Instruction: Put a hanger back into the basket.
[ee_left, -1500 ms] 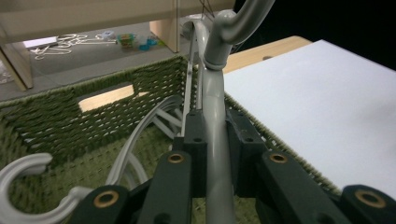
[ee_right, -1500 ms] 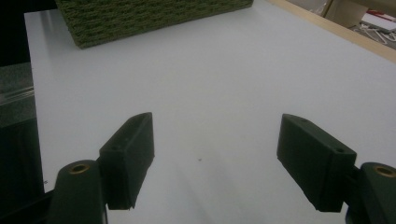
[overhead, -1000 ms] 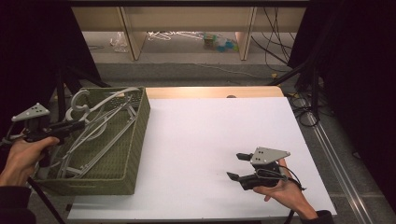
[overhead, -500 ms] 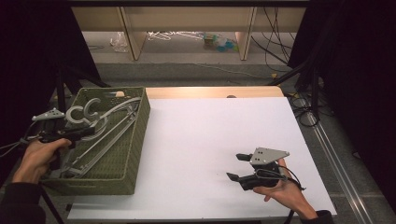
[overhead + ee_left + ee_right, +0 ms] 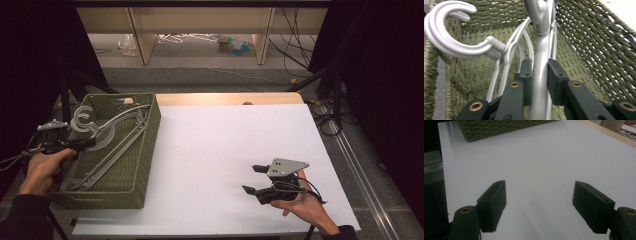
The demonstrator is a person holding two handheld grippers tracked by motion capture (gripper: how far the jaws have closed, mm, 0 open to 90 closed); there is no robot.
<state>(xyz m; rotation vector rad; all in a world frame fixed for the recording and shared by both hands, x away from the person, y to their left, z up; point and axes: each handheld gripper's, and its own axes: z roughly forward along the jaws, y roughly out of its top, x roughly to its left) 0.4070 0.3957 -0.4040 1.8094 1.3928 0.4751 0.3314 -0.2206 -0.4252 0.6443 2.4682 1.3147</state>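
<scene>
Left gripper (image 5: 537, 75), at nine o'clock, has just eased its pinch on a grey hanger (image 5: 539, 45) inside the green basket (image 5: 142, 165); release fully before lifting clear. Right gripper (image 5: 539, 205), at four o'clock, rests spread and empty.

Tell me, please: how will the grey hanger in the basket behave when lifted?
The grey hanger looks like rigid, light plastic. Its smooth, rounded stem may slip between the jaws. Its hook may snag the other hangers in the basket.
</scene>
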